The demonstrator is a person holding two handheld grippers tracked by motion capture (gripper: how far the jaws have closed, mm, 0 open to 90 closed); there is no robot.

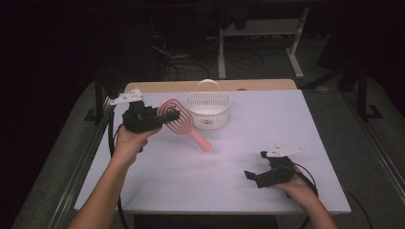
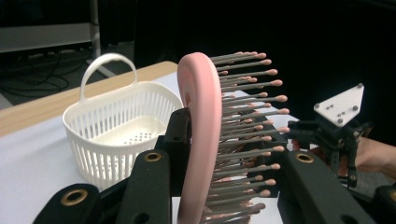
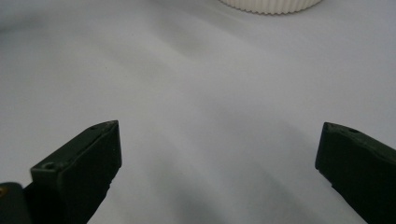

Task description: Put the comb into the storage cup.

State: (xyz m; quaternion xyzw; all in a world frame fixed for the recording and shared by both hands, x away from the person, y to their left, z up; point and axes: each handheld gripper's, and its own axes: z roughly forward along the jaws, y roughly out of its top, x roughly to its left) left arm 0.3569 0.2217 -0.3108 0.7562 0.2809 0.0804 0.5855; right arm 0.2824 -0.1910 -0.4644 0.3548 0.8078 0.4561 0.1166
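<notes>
A pink hairbrush point(image 1: 179, 120) is held above the white table, its head clamped in my left gripper point(image 1: 160, 117) and its handle slanting down to the right. In the left gripper view the brush point(image 2: 201, 140) stands edge-on between the jaws, bristles pointing right. A white slotted basket point(image 1: 207, 109) with a loop handle stands just right of the brush, near the table's far edge; the same basket point(image 2: 119, 128) looks empty. My right gripper point(image 1: 256, 167) rests low at the table's front right, open, with only bare table between its jaws point(image 3: 219, 158).
The white table point(image 1: 239, 129) has a wooden strip along its far edge. Desk legs and cables lie on the dark floor beyond. The basket's base point(image 3: 271, 4) peeks in at the top of the right gripper view. My right gripper point(image 2: 343, 135) also appears past the brush.
</notes>
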